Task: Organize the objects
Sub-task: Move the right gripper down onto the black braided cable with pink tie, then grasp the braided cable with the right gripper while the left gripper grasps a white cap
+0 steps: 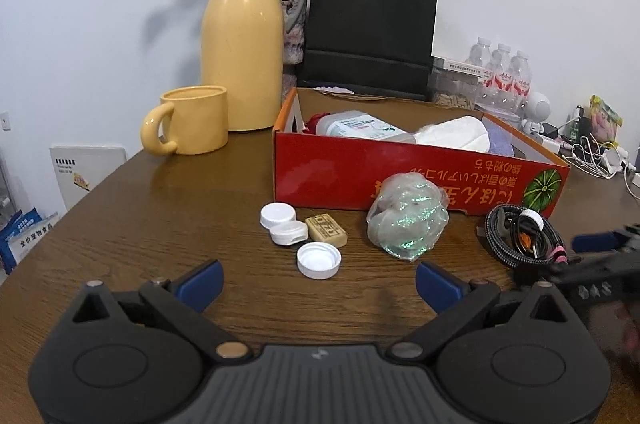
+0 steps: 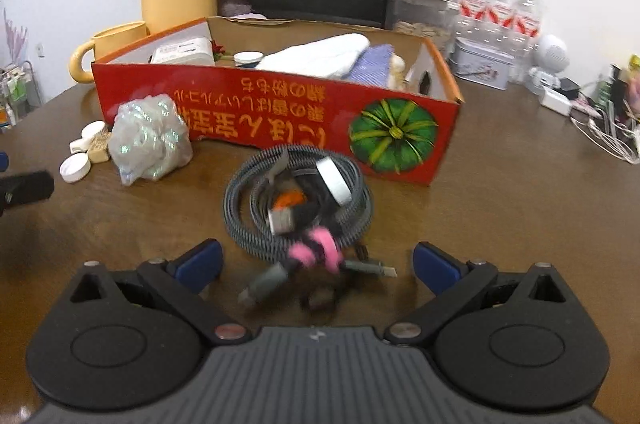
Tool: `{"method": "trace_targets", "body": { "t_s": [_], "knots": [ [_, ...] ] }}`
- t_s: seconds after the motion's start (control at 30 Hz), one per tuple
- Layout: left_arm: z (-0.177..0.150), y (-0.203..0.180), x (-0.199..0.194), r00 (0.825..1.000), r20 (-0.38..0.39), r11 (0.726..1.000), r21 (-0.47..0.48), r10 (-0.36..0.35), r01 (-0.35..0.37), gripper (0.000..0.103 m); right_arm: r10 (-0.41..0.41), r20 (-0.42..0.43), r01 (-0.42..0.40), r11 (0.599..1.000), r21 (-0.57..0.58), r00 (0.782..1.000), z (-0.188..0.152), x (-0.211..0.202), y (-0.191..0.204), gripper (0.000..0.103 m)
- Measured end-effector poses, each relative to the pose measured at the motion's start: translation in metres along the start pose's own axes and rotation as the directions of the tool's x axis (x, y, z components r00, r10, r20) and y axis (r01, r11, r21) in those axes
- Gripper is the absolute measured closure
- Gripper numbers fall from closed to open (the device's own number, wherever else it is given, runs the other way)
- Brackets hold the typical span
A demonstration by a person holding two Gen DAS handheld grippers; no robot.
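A red cardboard box [image 1: 360, 175] [image 2: 280, 111] holds a plastic bottle, a white cloth and other items. In front of it on the brown table lie a contact lens case [image 1: 282, 224], a small tan block [image 1: 326, 230], a white cap [image 1: 319, 260] and a shiny crumpled bag [image 1: 408, 220] [image 2: 148, 141]. A coiled grey braided cable [image 2: 296, 203] [image 1: 520, 236] with a pink tie lies just ahead of my right gripper [image 2: 318, 264], which is open with the cable's plug ends between its fingers. My left gripper [image 1: 319, 282] is open and empty, just short of the white cap.
A yellow thermos [image 1: 242, 43] and yellow mug [image 1: 192, 119] stand behind the box on the left, with a black paper bag [image 1: 370, 31] behind it. Water bottles [image 2: 500, 7], a tin [image 2: 482, 61] and tangled white cables [image 2: 604, 131] sit at the right.
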State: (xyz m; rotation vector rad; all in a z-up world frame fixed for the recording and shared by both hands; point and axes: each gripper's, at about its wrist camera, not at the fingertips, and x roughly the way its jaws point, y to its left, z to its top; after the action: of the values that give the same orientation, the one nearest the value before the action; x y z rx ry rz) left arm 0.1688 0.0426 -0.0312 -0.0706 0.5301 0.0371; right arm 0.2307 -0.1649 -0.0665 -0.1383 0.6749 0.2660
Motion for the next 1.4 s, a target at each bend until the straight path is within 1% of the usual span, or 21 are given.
{"method": "trace_targets", "body": {
  "t_s": [0.07,0.13,0.27,0.3,0.37,0.43,0.57,0.67,0.73,0.87,0.9,0.93,0.97,1.0,1.03,1.07,1.1,1.13,1.2,1.4],
  "knots": [
    [0.000,0.000,0.001,1.000,0.000,1.000,-0.001,-0.001,0.001,0.000,0.004,-0.003,-0.004,1.000,0.010,1.000,0.007,0.009,-0.003,0.000],
    [0.000,0.000,0.002,1.000,-0.010,1.000,-0.002,0.000,0.000,0.000,0.035,-0.014,-0.034,0.999,0.039,0.999,0.011,0.015,-0.008,0.000],
    [0.001,0.001,0.006,0.999,-0.036,1.000,-0.008,0.003,-0.003,0.000,0.040,-0.013,-0.040,0.999,0.032,0.999,0.013,0.017,-0.007,0.000],
    [0.001,0.001,0.007,0.999,-0.040,1.000,-0.011,0.005,-0.006,0.000,0.045,-0.010,-0.045,0.999,0.031,0.999,0.013,0.016,-0.007,0.005],
    [0.000,0.001,0.008,0.999,-0.045,1.000,-0.016,0.009,-0.010,0.000,0.072,0.021,-0.072,0.997,0.020,0.997,0.011,0.011,-0.005,0.018],
    [0.000,0.002,0.009,0.999,-0.052,1.000,-0.020,0.012,-0.013,0.001,0.057,0.040,-0.057,0.998,0.009,0.998,0.009,0.006,-0.002,0.020],
    [0.000,0.003,0.012,0.998,-0.065,0.999,-0.028,0.018,-0.020,0.001,0.066,0.112,-0.069,0.997,0.026,0.992,0.006,-0.009,-0.003,0.022],
    [0.001,0.004,0.015,0.996,-0.084,0.999,-0.041,0.026,-0.029,0.002,0.065,0.150,-0.070,0.997,0.030,0.987,0.001,-0.020,-0.003,0.023],
    [0.002,0.007,0.020,0.994,-0.103,0.997,-0.060,0.043,-0.049,0.005,0.063,0.172,-0.070,0.997,0.036,0.983,-0.003,-0.028,-0.003,0.023],
    [0.008,0.011,0.031,0.989,-0.118,0.992,-0.081,0.090,-0.100,0.008,0.060,0.189,-0.071,0.996,0.049,0.980,-0.007,-0.036,-0.002,0.023],
    [0.010,0.011,0.034,0.988,-0.118,0.991,-0.080,0.097,-0.106,0.011,0.063,0.191,-0.074,0.996,0.051,0.979,-0.009,-0.038,-0.001,0.023],
    [0.011,0.010,0.036,0.989,-0.116,0.992,-0.075,0.096,-0.105,0.017,0.062,0.196,-0.074,0.996,0.052,0.979,-0.009,-0.040,-0.001,0.023],
    [0.012,0.009,0.038,0.990,-0.112,0.993,-0.069,0.090,-0.098,0.021,0.062,0.199,-0.074,0.996,0.051,0.978,-0.010,-0.041,0.000,0.023],
    [0.013,0.007,0.039,0.991,-0.108,0.995,-0.060,0.076,-0.083,0.031,0.064,0.202,-0.075,0.996,0.051,0.977,-0.011,-0.042,0.000,0.023],
    [0.013,0.004,0.039,0.993,-0.102,0.997,-0.049,0.056,-0.062,0.044,0.064,0.203,-0.076,0.996,0.052,0.977,-0.011,-0.043,0.000,0.023],
    [0.013,0.002,0.038,0.995,-0.097,0.999,-0.039,0.030,-0.034,0.054,0.064,0.206,-0.076,0.996,0.052,0.977,-0.011,-0.043,0.000,0.023],
    [0.013,0.001,0.038,0.996,-0.095,0.999,-0.036,0.001,-0.004,0.074,0.063,0.206,-0.076,0.996,0.052,0.976,-0.012,-0.043,0.000,0.023],
    [0.012,0.000,0.037,0.996,-0.093,0.999,-0.037,-0.016,0.012,0.077,0.063,0.206,-0.075,0.996,0.053,0.977,-0.012,-0.043,0.000,0.023],
    [0.011,0.000,0.035,0.995,-0.091,0.999,-0.036,-0.044,0.041,0.077,0.063,0.208,-0.075,0.996,0.052,0.976,-0.012,-0.043,0.000,0.023],
    [0.009,-0.005,0.023,0.998,-0.039,0.999,-0.028,-0.043,0.042,0.077,0.065,0.227,-0.076,0.996,0.043,0.972,-0.013,-0.047,0.003,0.023]
  ]
}}
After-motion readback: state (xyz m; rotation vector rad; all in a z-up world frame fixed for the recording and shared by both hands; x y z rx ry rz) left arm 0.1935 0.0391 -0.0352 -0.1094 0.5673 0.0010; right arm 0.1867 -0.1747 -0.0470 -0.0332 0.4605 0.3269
